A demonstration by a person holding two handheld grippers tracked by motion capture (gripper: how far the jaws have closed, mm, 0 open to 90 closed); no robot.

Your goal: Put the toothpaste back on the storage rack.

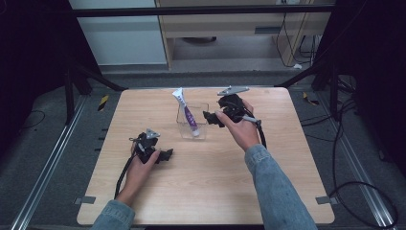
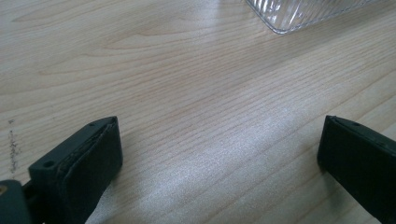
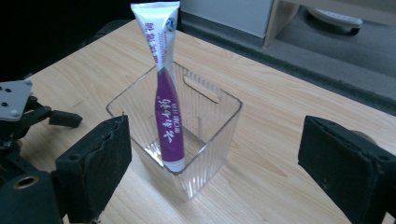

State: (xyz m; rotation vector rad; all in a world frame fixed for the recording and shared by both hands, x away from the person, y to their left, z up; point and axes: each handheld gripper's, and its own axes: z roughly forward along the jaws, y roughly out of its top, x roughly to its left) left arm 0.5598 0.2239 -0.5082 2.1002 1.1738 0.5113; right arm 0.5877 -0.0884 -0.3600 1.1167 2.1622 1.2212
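While the right hand-held gripper (image 3: 210,163) sits with jaws wide apart and empty, just beside it stands one clear ribbed bin (image 3: 219,123) on the counter (image 1: 215,167), holding one purple-and-white tube (image 3: 167,100), cap down. Left hand-held gripper (image 2: 219,158): also spread, empty.

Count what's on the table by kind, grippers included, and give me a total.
Tubes: 1, purple and white tube, standing in the box.
Clear boxes: 1, box.
Grippers: 2, left gripper and right gripper, both with jaws open.
Total: 4.
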